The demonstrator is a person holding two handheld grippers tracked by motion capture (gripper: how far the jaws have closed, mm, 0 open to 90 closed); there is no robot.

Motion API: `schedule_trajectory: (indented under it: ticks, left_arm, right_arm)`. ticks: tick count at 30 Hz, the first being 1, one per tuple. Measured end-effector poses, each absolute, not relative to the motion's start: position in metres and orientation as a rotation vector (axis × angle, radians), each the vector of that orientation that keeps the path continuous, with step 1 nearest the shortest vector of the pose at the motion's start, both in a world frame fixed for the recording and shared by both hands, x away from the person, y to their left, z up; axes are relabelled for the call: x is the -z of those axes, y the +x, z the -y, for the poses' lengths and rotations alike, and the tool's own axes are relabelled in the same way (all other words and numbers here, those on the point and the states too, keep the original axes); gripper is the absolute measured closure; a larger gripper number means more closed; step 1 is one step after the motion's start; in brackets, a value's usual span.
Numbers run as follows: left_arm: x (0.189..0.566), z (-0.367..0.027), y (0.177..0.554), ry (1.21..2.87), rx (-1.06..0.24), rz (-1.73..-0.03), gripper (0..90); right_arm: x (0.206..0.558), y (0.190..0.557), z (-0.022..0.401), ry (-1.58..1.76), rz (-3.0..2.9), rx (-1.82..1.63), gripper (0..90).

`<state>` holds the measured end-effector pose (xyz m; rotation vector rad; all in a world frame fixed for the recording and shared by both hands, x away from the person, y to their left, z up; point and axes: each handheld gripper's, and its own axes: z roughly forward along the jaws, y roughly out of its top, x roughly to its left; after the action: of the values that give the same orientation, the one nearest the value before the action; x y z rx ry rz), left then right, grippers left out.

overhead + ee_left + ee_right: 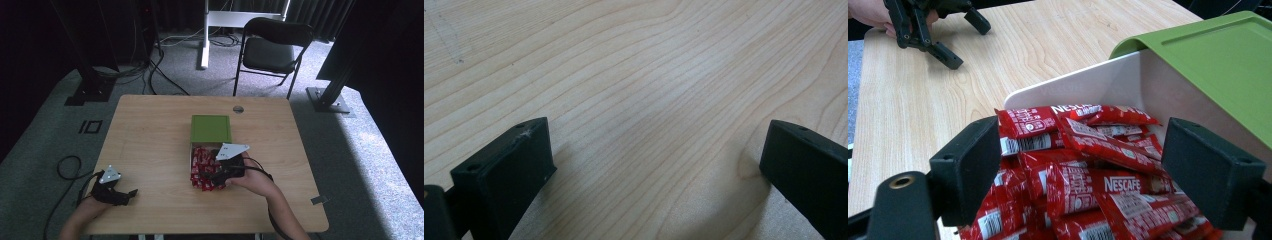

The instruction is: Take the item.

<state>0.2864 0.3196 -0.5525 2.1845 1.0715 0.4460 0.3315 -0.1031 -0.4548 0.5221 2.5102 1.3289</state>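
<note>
— From above, where's the work? 
— Middle of the desk [150,125]. A white box [191,150] with its green lid [210,128] slid toward the far edge lies there, full of red sachets [202,167]. The right gripper [218,175] hangs over the near end of that pile. The left gripper [131,193] rests by the near left corner, well apart from the box.

— And the left gripper view? 
— Bare wood grain, its two jaws spread wide with nothing between them.

— The right gripper view? 
— Its jaws stand apart too, straddling the red sachets [1088,165], clamped on none yet. The box's white wall [1088,87] rises behind them, the green lid [1218,55] overhangs at the right, and the other gripper [955,37] sits far off by the desk's corner.

— How would you pick one cleanly? 
— I'd say choose the topmost sachet, come down along its narrow width, and close on that one alone. They overlap loosely, so a deep bite would likely drag out neighbours.
</note>
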Motion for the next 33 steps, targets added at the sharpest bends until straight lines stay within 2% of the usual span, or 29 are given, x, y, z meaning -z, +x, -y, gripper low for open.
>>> schedule_trajectory:
  ticks: [3,6,9,12,23,29,33]
  left_arm:
    - [0.553,-0.32,0.286,2.184,-0.446,-1.072,1.5]
    - [0.553,-0.32,0.286,2.185,-0.446,-1.071,1.5]
    - [0.552,-0.32,0.286,2.185,-0.446,-1.071,1.5]
    - [0.552,-0.32,0.286,2.185,-0.446,-1.071,1.5]
    - [0.552,-0.32,0.286,2.187,-0.446,-1.07,1.5]
    - [0.552,-0.32,0.286,2.187,-0.446,-1.07,1.5]
    - [0.552,-0.32,0.286,2.187,-0.445,-1.07,1.5]
  right_arm:
    - [0.456,0.335,0.101,0.536,-2.499,-1.328,20.3]
    - [0.456,0.339,0.099,0.545,-2.487,-1.307,27.2]
    - [0.457,0.343,0.096,0.513,-2.494,-1.253,37.8]
    - [0.457,0.345,0.093,0.489,-2.494,-1.211,43.1]
    - [0.461,0.353,0.078,0.444,-2.49,-1.072,49.5]
    - [0.462,0.36,0.071,0.499,-2.497,-1.008,57.1]
    - [0.467,0.364,0.066,0.514,-2.532,-0.961,58.9]
